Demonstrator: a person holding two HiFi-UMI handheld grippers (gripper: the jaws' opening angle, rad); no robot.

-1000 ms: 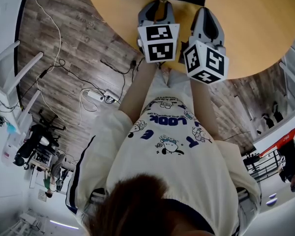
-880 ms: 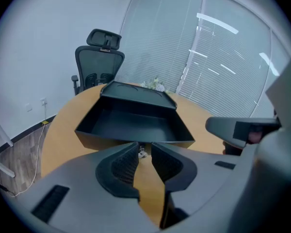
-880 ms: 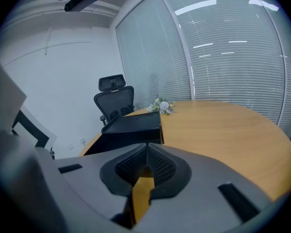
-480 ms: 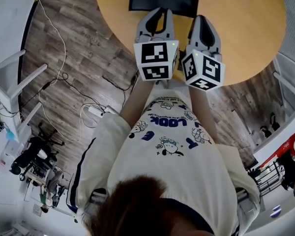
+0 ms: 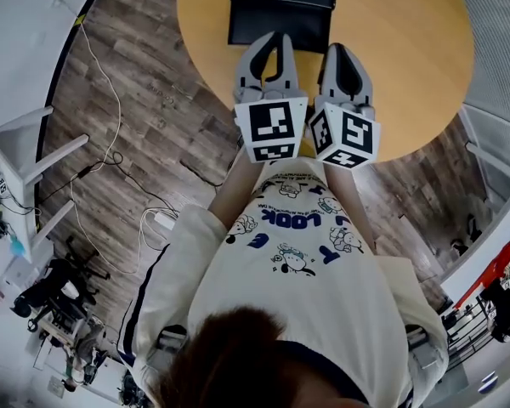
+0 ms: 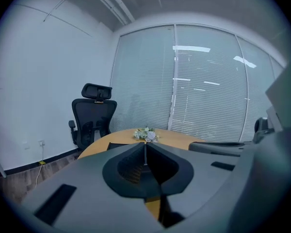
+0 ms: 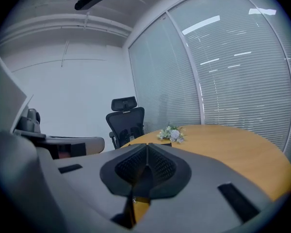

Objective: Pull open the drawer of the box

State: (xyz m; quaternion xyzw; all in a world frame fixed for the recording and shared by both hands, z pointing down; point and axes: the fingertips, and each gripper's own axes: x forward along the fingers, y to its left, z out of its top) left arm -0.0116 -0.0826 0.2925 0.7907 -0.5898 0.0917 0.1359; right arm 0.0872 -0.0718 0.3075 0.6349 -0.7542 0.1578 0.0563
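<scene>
You hold the left gripper [image 5: 273, 37] and right gripper [image 5: 345, 49] side by side over the table [image 5: 408, 66], facing the box [image 5: 282, 2].

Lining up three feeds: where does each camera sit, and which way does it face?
Head view: on the person's head, looking steeply down on the round table, black box, left gripper, right gripper, and the person's hair, shirt, forearms.
Left gripper view: on the left gripper, looking along its just-closed, empty jaws across the table to flowers, office chair, blinds.
Right gripper view: on the right gripper, along its shut jaws, same direction.
Shared: both gripper views show the flowers and office chair.
</scene>
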